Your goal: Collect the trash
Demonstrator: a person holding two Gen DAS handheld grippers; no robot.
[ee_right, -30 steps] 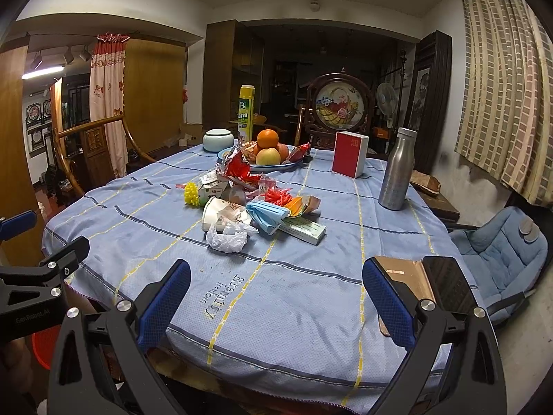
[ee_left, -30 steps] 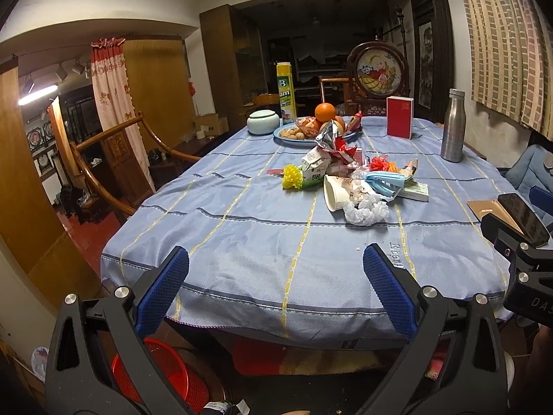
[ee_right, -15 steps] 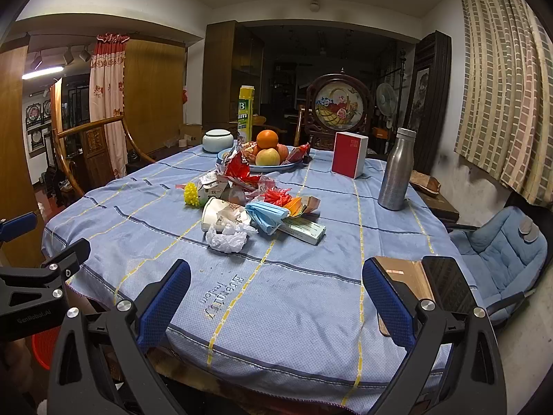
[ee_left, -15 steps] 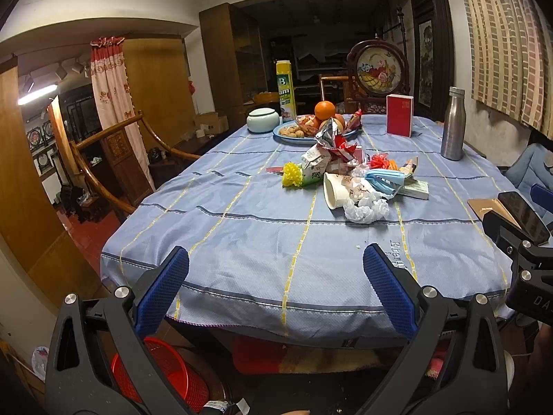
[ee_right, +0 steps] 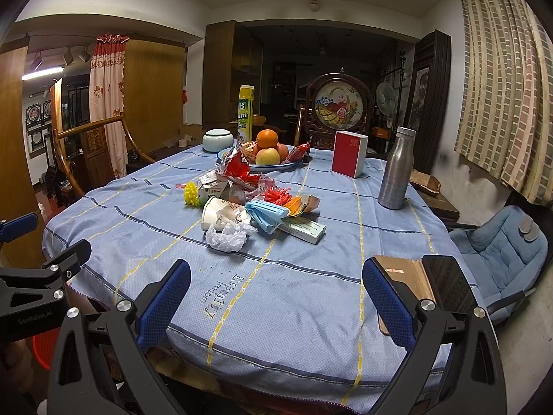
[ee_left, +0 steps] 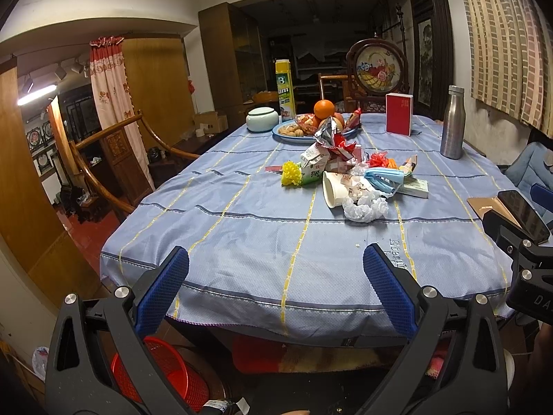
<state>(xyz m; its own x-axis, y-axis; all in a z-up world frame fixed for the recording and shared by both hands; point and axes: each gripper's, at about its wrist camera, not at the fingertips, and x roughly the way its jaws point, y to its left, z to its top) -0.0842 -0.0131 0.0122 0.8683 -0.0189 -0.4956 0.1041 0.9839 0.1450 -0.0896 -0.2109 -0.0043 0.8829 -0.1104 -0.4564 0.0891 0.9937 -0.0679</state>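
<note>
A pile of trash lies mid-table: a crumpled white tissue [ee_left: 364, 208] [ee_right: 226, 237], a tipped paper cup [ee_left: 333, 188] [ee_right: 216, 209], a blue face mask [ee_left: 383, 179] [ee_right: 268, 215], a milk carton [ee_left: 312, 169], foil wrappers [ee_right: 238, 167] and a small flat box [ee_right: 304, 230]. A red bin [ee_left: 166, 370] stands on the floor under the table's near left edge. My left gripper [ee_left: 276, 276] is open and empty at the table's near edge. My right gripper [ee_right: 276, 290] is open and empty over the near cloth.
The table has a blue cloth [ee_left: 242, 228]. A fruit plate [ee_right: 273, 160], white jar [ee_right: 216, 140], yellow can [ee_right: 245, 112], red box [ee_right: 349, 154] and steel bottle [ee_right: 395, 169] stand at the back. A phone in a case [ee_right: 432, 283] lies at the right edge. A blue chair [ee_right: 501, 252] stands at right.
</note>
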